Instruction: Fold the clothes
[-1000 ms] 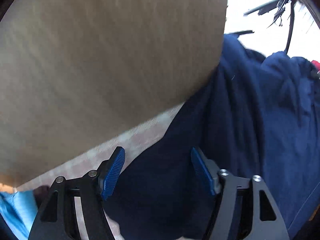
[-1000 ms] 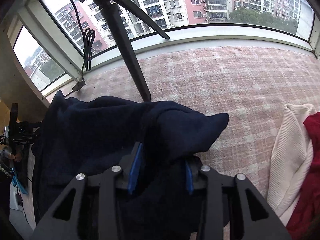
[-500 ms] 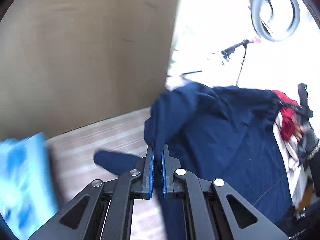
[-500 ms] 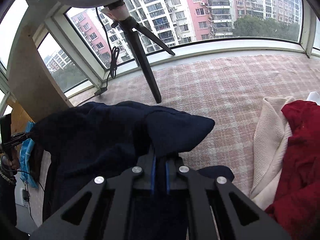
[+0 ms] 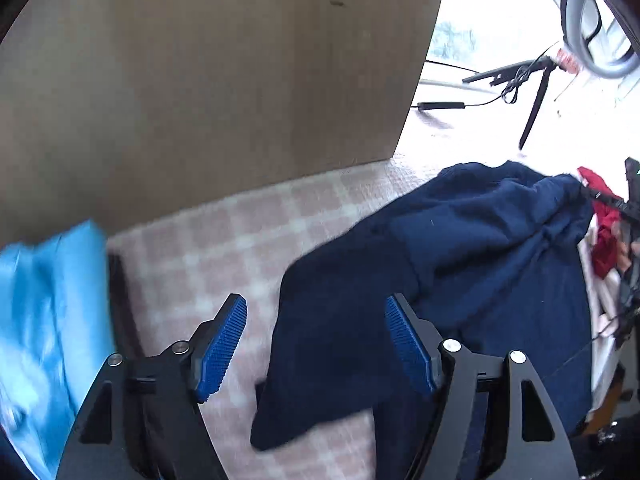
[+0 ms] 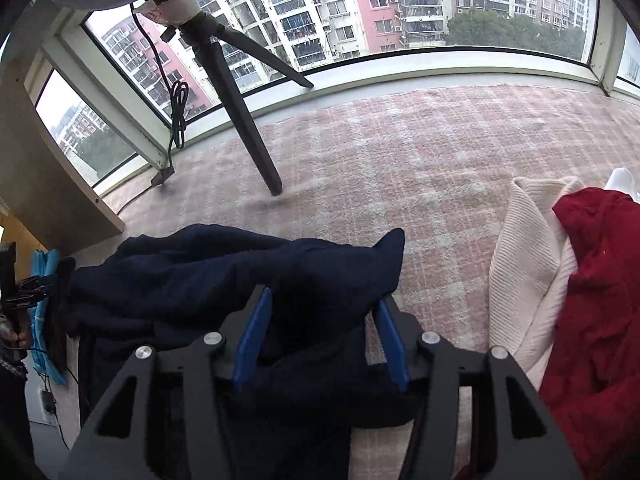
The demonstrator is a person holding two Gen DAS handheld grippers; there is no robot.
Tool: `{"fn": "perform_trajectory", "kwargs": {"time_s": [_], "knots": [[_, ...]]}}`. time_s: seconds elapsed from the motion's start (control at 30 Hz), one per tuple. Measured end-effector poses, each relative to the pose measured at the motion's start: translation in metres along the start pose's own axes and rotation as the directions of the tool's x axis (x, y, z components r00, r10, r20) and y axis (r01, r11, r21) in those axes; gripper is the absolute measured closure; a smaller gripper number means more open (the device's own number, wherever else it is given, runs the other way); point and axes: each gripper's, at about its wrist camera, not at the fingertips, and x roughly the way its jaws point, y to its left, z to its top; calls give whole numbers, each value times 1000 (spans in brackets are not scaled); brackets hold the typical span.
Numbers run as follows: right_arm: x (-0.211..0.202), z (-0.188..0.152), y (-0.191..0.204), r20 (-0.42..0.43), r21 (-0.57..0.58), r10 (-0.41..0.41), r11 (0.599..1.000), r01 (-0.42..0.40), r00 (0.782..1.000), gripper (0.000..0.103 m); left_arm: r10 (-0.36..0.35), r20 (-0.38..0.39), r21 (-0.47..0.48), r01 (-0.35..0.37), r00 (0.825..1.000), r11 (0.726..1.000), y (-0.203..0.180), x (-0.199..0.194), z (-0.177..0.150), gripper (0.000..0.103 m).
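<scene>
Now | left gripper (image 5: pixel 316 344) opening | right gripper (image 6: pixel 320 336) opening, seemingly astride navy garment (image 6: pixel 224 276)

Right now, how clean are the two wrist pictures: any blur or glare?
Left wrist view: window blown out white, blue cloth and checked cover smeared. Right wrist view: sharp, evenly lit, window frame bowed by the lens.

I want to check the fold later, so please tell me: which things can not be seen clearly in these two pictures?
- Dark navy garment: near part hidden under the right gripper, right wrist view.
- Bright light-blue fabric: blurred, cut off by the edge, left wrist view.
- Dark red knit and cream ribbed knit: cut off at the right edge; their type is unclear.
</scene>
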Motion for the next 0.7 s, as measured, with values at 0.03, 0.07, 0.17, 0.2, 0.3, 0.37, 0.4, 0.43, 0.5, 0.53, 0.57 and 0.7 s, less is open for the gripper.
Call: {"fn": "perform_trajectory", "kwargs": {"time_s": [0.03,0.07,0.17,0.2,0.3,0.37,0.4,0.43,0.5,0.53,0.57,0.7], "knots": [[3,3,-1,1,7,13,1000,-13,1000,52,9,-15,12,-9,1000,1000,-5,12,10,33],[7,6,-2,-2,13,39,999,-39,999,51,-3,-36,20,4,999,1000,-8,23,16,33],[23,8,1,-42,-16,60,998,-61,997,49,-2,-102,94,11,995,995,-25,49,24,39],[29,7,4,-55,-39,49,998,-51,997,49,12,-110,136,3,994,991,-34,53,22,52],[47,2,10,-90,-86,34,995,-42,995,49,46,-107,183,-26,993,983,-48,55,11,89],[47,0,14,-74,-94,44,994,-51,996,64,58,-72,159,-46,996,986,-44,40,11,99],[46,0,17,-60,-98,48,994,-54,997,91,68,-46,140,-61,997,988,-39,29,12,100],[38,4,21,-22,-105,46,993,-48,999,94,77,-21,120,-74,997,990,-35,18,13,100],[21,13,29,55,-118,43,992,-36,998,94,131,71,64,-136,989,989,-22,-14,23,102],[13,17,33,93,-124,42,992,-30,995,94,217,142,38,-224,966,974,-17,-33,31,103],[7,21,37,125,-135,36,991,-19,992,94,298,199,14,-307,934,952,-12,-47,38,103],[34,32,60,94,-242,-117,961,137,989,87,341,224,-37,-341,913,939,9,-63,54,90]]}}
